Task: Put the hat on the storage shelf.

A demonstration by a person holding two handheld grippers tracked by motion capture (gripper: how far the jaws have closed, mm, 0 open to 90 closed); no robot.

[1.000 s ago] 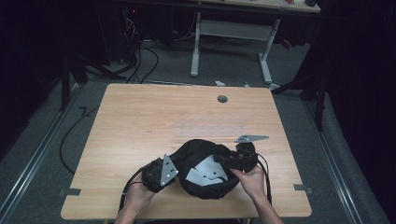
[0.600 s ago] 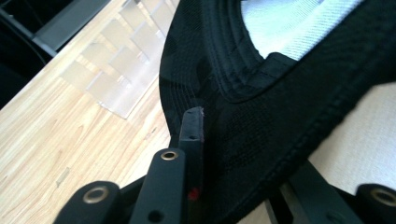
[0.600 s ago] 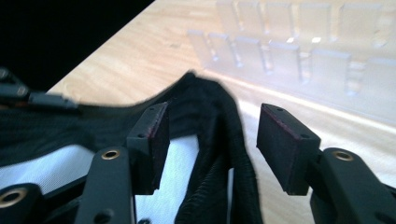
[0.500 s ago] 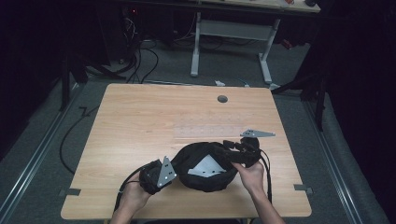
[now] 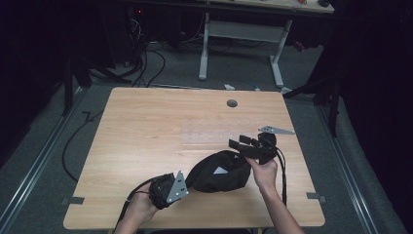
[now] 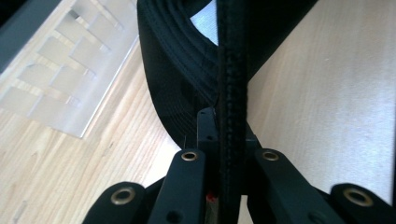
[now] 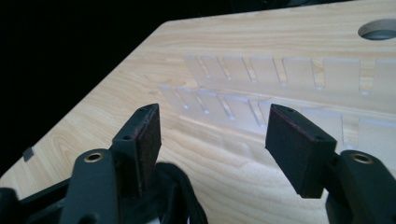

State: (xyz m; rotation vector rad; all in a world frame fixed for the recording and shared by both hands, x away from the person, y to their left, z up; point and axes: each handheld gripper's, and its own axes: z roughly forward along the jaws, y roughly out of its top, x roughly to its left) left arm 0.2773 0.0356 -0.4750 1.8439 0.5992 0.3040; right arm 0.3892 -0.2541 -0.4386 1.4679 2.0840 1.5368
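Cap (image 5: pixel 216 171) is judged soft, light — brim edge clamped by left gripper (image 6: pixel 224 140) at 7 o'clock; right gripper (image 7: pixel 212 135) held apart, empty, at 3.

It looked like a dim lab or recording workspace: beyond the tongs (image 5: pixel 235 144), a bare wooden bench (image 5: pixel 156 126) stood on grey carpet, loose cables (image 5: pixel 143 61) trailing beside a white-legged desk frame (image 5: pixel 241 34) farther off.
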